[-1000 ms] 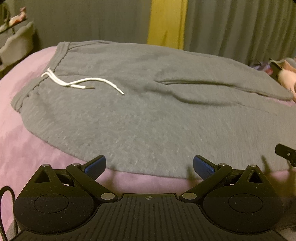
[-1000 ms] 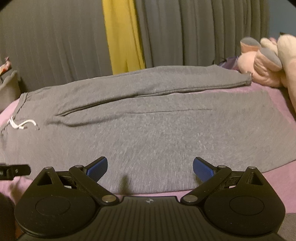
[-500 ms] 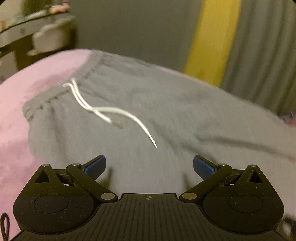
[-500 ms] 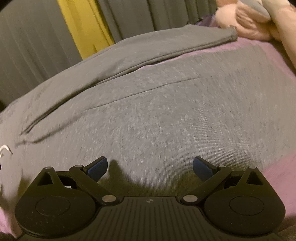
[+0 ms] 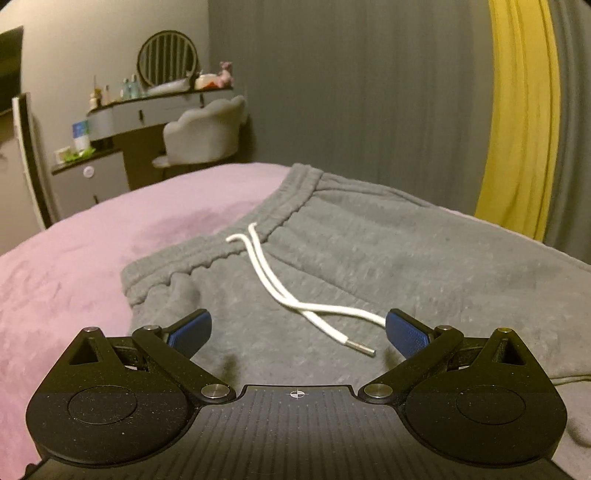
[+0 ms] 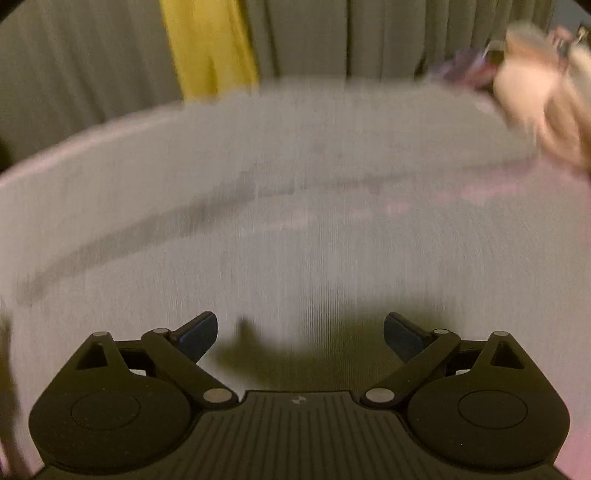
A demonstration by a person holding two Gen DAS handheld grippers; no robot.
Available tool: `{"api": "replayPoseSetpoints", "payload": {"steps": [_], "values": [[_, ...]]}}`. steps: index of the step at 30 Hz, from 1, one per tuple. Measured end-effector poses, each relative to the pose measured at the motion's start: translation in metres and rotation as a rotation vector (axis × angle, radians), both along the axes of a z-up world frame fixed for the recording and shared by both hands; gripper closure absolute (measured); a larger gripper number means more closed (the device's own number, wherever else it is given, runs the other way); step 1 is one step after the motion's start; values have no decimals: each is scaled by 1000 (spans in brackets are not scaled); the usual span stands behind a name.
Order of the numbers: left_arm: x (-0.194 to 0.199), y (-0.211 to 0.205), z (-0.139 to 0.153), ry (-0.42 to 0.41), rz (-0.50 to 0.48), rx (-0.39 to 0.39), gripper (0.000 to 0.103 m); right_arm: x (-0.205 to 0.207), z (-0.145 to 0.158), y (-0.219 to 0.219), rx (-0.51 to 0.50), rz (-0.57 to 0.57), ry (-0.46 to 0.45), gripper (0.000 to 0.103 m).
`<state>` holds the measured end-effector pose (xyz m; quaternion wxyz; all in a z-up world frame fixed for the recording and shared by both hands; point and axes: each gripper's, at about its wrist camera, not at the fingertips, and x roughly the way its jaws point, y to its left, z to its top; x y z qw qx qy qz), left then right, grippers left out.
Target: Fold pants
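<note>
In the left wrist view, the left gripper (image 5: pixel 297 332) fills the bottom of the frame with its blue-padded fingers (image 5: pixel 190 330) spread wide apart and nothing between them. The grey pants (image 5: pixel 388 266) lie flat on the pink bedcover (image 5: pixel 74 266), spreading from the centre of the frame out to the right edge, with the gathered waistband (image 5: pixel 236 236) running from the centre left up toward the middle. A white drawstring (image 5: pixel 295 299) trails from the waistband down across the fabric, and its metal tip lies in the gap between the open fingers, touching neither. In the upper left stand a dressing table (image 5: pixel 147 110) with a round mirror and a pale chair (image 5: pixel 205 133); grey curtains (image 5: pixel 351 92) with a yellow strip (image 5: pixel 517 122) fill the upper right. The right wrist view is badly blurred. The right gripper (image 6: pixel 299 334) sits at the bottom of the frame, its fingers (image 6: pixel 197 332) likewise wide apart and empty, just above the pants (image 6: pixel 295 240), which cover most of the middle of the frame. A pink stuffed toy (image 6: pixel 546 96) shows in the upper right, and the curtains (image 6: pixel 369 33) with the yellow strip (image 6: pixel 207 44) run across the top.
</note>
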<state>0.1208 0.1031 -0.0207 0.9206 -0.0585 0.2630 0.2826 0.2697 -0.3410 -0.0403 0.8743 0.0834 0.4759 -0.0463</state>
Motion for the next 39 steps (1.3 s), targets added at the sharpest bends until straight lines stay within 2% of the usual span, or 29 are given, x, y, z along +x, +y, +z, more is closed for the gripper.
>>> {"api": "replayPoseSetpoints", "payload": {"steps": [3,4,6,11,13,16,18,20,22,24,25,27,30,33,35,37,39], "values": [[4,-5,-11,45,-25,14,0,75,9,-6,31,-62,-80,6],[6,-7,-13,58,-32,24,0,102,9,-8,47,-90,-89,11],[7,-14,-17,67,-46,58,0,148,4,-11,74,-142,-84,18],[13,-24,-29,91,-75,116,0,242,-21,-28,115,-425,-24,17],[15,-24,-34,84,-74,127,0,265,-38,-31,96,-478,32,15],[17,-23,-39,68,-69,125,0,275,-68,-30,28,-507,146,15],[19,-22,-41,65,-67,113,0,271,-73,-29,23,-518,111,17],[18,-20,-42,57,-64,99,0,271,-72,-36,2,-498,83,31],[18,-19,-42,53,-61,91,0,263,-66,-41,-15,-489,67,72],[18,-18,-41,53,-57,74,0,251,-57,-53,66,-468,42,87],[17,-17,-41,52,-54,56,0,240,-52,-60,109,-460,14,91],[15,-11,-41,43,-42,2,0,208,-36,-69,175,-449,-73,92],[10,-4,-41,23,-36,-69,0,129,-7,-78,278,-433,-232,92],[7,-4,-39,16,-44,-93,0,36,-1,-82,339,-450,-293,92],[5,-5,-39,19,-52,-95,0,-27,-10,-82,394,-487,-294,92],[4,-6,-38,23,-62,-99,0,-71,-28,-82,399,-510,-257,90],[2,-7,-37,29,-75,-102,0,-94,-49,-84,352,-530,-134,90]]}}
